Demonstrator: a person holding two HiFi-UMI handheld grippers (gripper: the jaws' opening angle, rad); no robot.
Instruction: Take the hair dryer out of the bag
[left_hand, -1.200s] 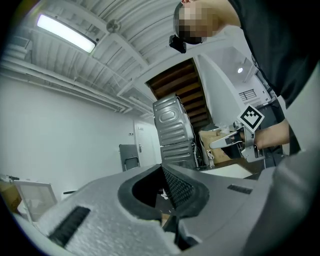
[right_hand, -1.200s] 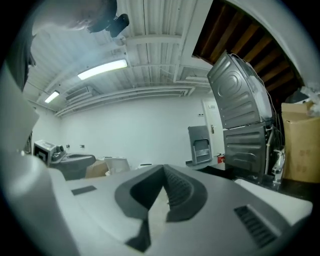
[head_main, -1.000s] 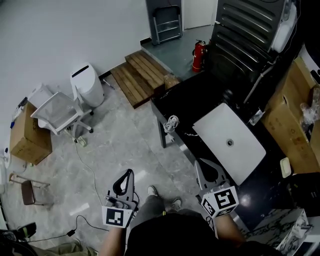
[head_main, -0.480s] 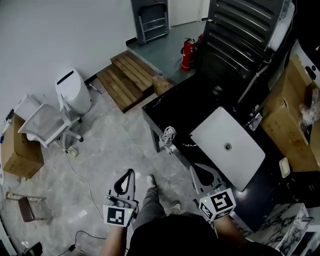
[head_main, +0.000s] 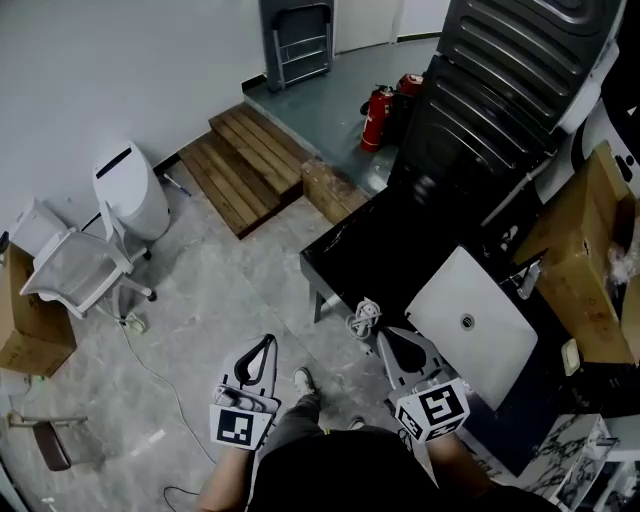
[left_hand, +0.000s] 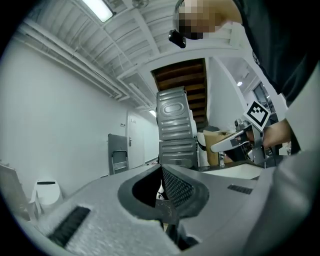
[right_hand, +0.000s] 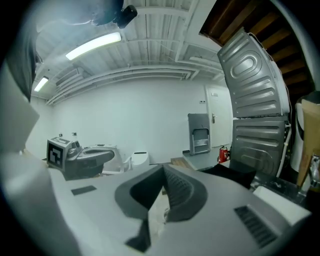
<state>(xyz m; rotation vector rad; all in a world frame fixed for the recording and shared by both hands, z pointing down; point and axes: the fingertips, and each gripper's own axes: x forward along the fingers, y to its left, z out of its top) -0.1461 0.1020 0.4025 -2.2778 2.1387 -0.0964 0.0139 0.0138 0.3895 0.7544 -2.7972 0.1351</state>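
No hair dryer shows in any view. On the black table (head_main: 380, 235) lies a flat white rectangular thing (head_main: 470, 322) with a round fitting in its middle; I cannot tell whether it is the bag. A coil of white cord (head_main: 366, 318) hangs at the table's near edge. My right gripper (head_main: 385, 336) is shut and empty, its tips right beside that coil. Left of the table, my left gripper (head_main: 263, 344) is held over the floor, also shut and empty. The left gripper view shows jaws (left_hand: 161, 167) pressed together, and so does the right gripper view (right_hand: 164, 167).
A tall dark ribbed panel (head_main: 500, 90) stands behind the table. Cardboard boxes (head_main: 590, 250) crowd the right. Two red fire extinguishers (head_main: 376, 115), a wooden pallet (head_main: 250, 160), a white appliance (head_main: 128, 190) and a white chair (head_main: 70, 272) stand on the grey floor to the left.
Both grippers have travelled across the room toward the table, still shut. The cord coil and the table's edge now lie right by the right gripper's tips.
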